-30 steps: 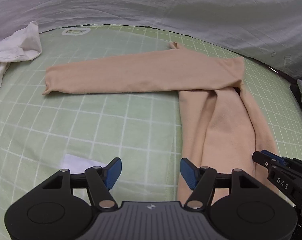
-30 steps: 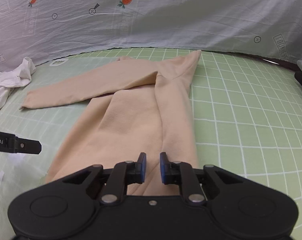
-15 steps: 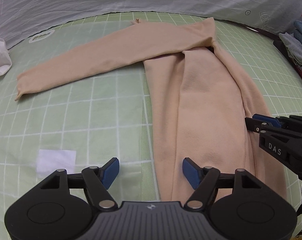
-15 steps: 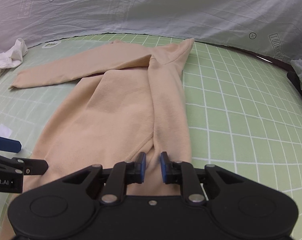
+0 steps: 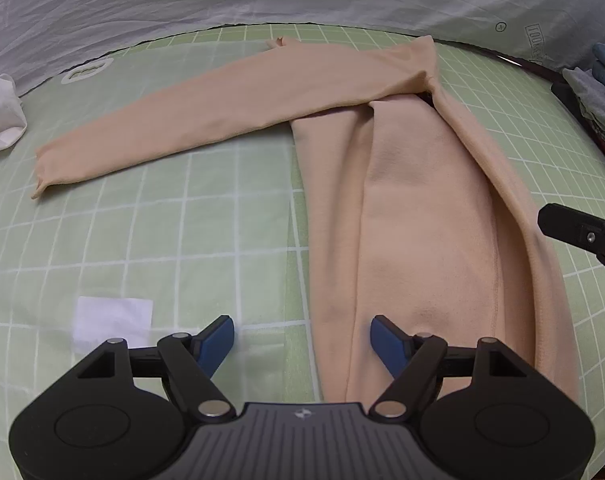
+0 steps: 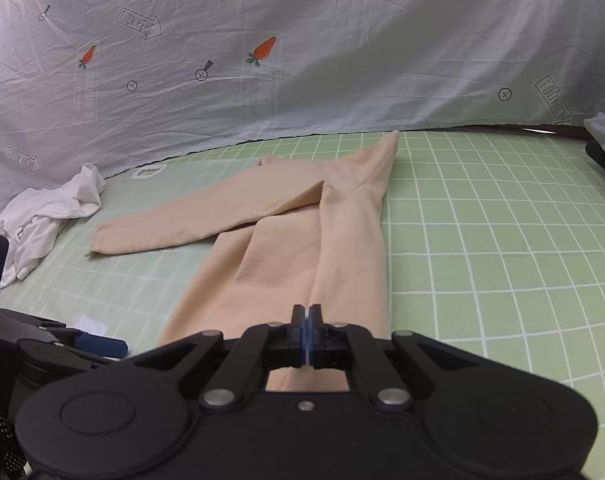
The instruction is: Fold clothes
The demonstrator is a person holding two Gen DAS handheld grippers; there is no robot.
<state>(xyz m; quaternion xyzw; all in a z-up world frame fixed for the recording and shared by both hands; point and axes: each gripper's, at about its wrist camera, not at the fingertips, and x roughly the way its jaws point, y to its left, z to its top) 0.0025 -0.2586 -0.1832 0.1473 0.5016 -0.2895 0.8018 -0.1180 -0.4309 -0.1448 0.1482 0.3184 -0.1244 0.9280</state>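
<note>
A peach long-sleeved top [image 5: 414, 216] lies on the green grid mat [image 5: 182, 240], its body folded into a long narrow strip that runs from the near edge toward the far side. One sleeve [image 5: 230, 116] stretches out flat to the left across the mat, its cuff ending well short of a crumpled white garment [image 6: 50, 216] near the mat's far left edge. The other sleeve is folded down along the right side of the strip. The left gripper [image 5: 302, 340] hovers low over the near end of the garment with its blue-padded jaws spread wide; the right pad sits above the strip's fabric and the left pad above bare mat, and nothing is between them. A small white patch [image 5: 112, 320] lies on the mat just left of this gripper. The right gripper [image 6: 306, 334] has its jaws pressed together, the blue pads meeting in a thin line over the near part of the strip; whether a pinch of fabric is caught between them cannot be told from this angle, since the gripper body hides the cloth beneath. In the left wrist view, the right gripper's dark finger pokes in at the right edge, beside the folded sleeve. A pale sheet printed with carrots [image 6: 262, 50] hangs behind the mat, and a pile of clothes [image 5: 594, 88] sits off the mat's right side.
</note>
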